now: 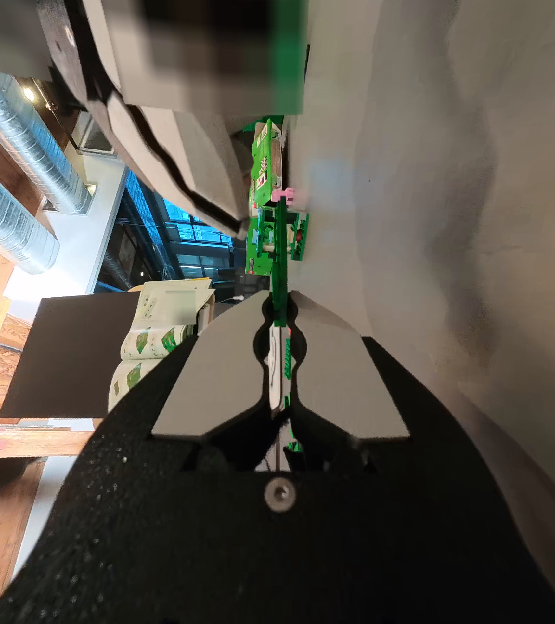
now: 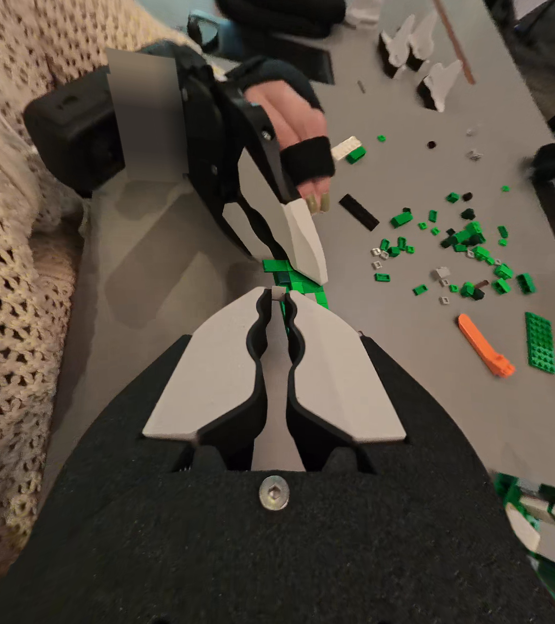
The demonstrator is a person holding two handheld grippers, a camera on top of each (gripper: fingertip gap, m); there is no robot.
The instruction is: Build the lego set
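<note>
Lego green plate assembly (image 1: 279,270) sat edge-on, clamped in the left tongs (image 1: 281,297) above the bench (image 2: 404,388). Right tongs (image 2: 278,293) pinched a small grey piece (image 2: 276,293) at the assembly's edge, probably about to be pressed on. Beyond: scattered green and grey loose bricks (image 2: 465,243), an orange brick separator (image 2: 482,344), a studded green plate (image 2: 539,342). A larger built section (image 1: 269,233) stood near the open instruction booklet (image 1: 154,331). Judged midway: sub-builds exist, many pieces unplaced
</note>
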